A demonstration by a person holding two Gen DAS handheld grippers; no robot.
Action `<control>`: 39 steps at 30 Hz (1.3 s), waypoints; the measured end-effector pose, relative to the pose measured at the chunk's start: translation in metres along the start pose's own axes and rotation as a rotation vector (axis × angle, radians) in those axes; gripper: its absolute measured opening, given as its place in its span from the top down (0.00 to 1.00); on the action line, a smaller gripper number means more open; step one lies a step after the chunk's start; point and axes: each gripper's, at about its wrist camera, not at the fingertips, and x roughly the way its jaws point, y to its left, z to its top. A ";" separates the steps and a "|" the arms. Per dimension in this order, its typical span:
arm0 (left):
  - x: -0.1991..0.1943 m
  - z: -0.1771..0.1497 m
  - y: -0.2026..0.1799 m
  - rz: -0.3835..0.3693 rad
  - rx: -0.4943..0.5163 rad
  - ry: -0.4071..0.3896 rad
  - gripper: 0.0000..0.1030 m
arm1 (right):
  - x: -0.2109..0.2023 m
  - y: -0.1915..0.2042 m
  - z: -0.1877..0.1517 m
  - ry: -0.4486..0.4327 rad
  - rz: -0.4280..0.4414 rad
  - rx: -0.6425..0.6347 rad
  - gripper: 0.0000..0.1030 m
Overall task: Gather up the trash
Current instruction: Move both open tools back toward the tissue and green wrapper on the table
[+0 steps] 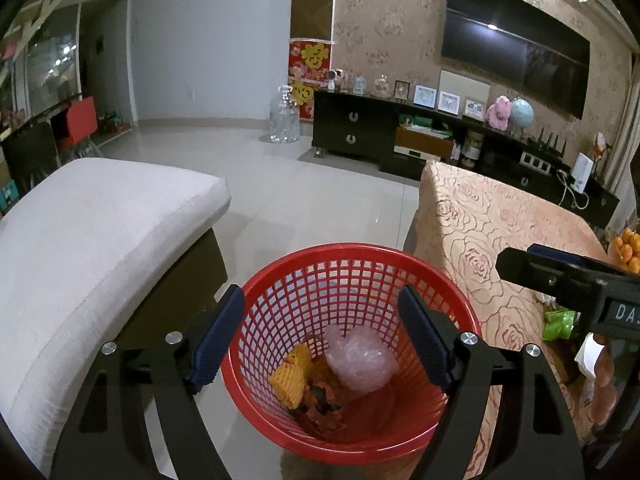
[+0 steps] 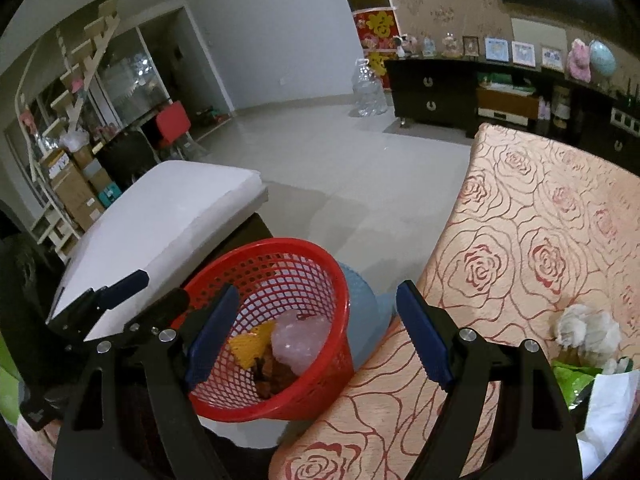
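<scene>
A red mesh basket point(image 1: 280, 280) stands on the floor between the sofa and the table; it also shows in the right wrist view point(image 2: 320, 264). Inside lie a crumpled pink plastic bag point(image 1: 360, 360), a yellow foam net point(image 1: 290, 380) and dark scraps. My left gripper point(image 1: 322, 344) is open and empty, right above the basket. My right gripper point(image 2: 316, 336) is open and empty, over the basket's right rim and the table edge. On the table lie a crumpled white tissue point(image 2: 584, 328), a green wrapper point(image 2: 572, 380) and white paper point(image 2: 612, 412).
A table with a rose-patterned cloth point(image 2: 540, 240) stands on the right. A white sofa cushion point(image 1: 88, 232) is on the left. Oranges point(image 1: 628, 248) sit at the table's far right. A blue bin point(image 2: 364, 312) stands behind the basket. Tiled floor lies beyond.
</scene>
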 end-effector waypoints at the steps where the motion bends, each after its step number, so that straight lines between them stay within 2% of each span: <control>1: 0.000 0.000 0.000 -0.001 -0.001 -0.002 0.26 | -0.002 0.001 0.000 -0.006 -0.010 -0.008 0.24; 9: -0.007 -0.001 -0.006 -0.019 0.010 -0.020 0.26 | -0.029 -0.011 -0.004 -0.070 -0.094 -0.030 0.18; 16: -0.013 0.000 -0.025 -0.056 0.039 -0.035 0.26 | -0.075 -0.051 -0.017 -0.140 -0.234 -0.013 0.16; 21: -0.016 0.003 -0.044 -0.089 0.060 -0.045 0.23 | -0.117 -0.095 -0.037 -0.180 -0.330 0.067 0.15; 25: -0.018 0.000 -0.063 -0.112 0.098 -0.051 0.23 | -0.149 -0.134 -0.059 -0.209 -0.413 0.157 0.09; 28: -0.019 -0.003 -0.078 -0.128 0.127 -0.049 0.22 | -0.165 -0.156 -0.076 -0.212 -0.475 0.210 0.08; 39: -0.018 -0.021 -0.140 -0.210 0.276 -0.026 0.20 | -0.205 -0.202 -0.125 -0.228 -0.618 0.353 0.08</control>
